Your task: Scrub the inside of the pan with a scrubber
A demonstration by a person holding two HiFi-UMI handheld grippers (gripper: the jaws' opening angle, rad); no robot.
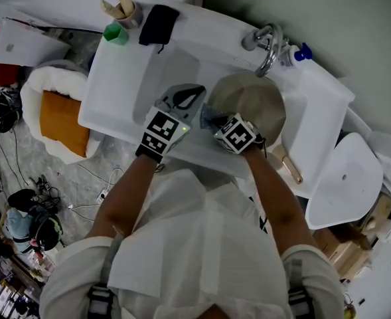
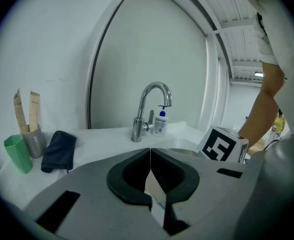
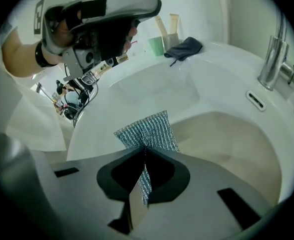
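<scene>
Right gripper: I am keeping the right gripper (image 3: 145, 150) clamped tight on the scrubber (image 3: 147, 130), whose silvery mesh is fanning out past the jaw tips.
Left gripper: I am holding the left gripper (image 2: 150, 151) with its jaws pressed together on nothing, over the sink (image 1: 115, 92) just left of the pan and not touching it.
Pan: the pan (image 1: 255, 102) is sitting in the basin under the faucet (image 1: 268, 45), open side up, with its wooden handle (image 1: 289, 168) pointing back toward me.
Scrubber position: I am hanging the mesh over the near left edge of the pan; I cannot tell whether it is pressing on the inner wall or only hovering above it.
Done: I am judging the pick-up finished, since the scrubber is gripped and brought to the pan.
Left: I am reading the scrubbing as barely begun or in its early strokes; the pale inside is showing no foam or streaks, and the floor and far wall are waiting to be covered.
Concern: nobody is steadying the pan, so it may be sliding under pressure.
</scene>
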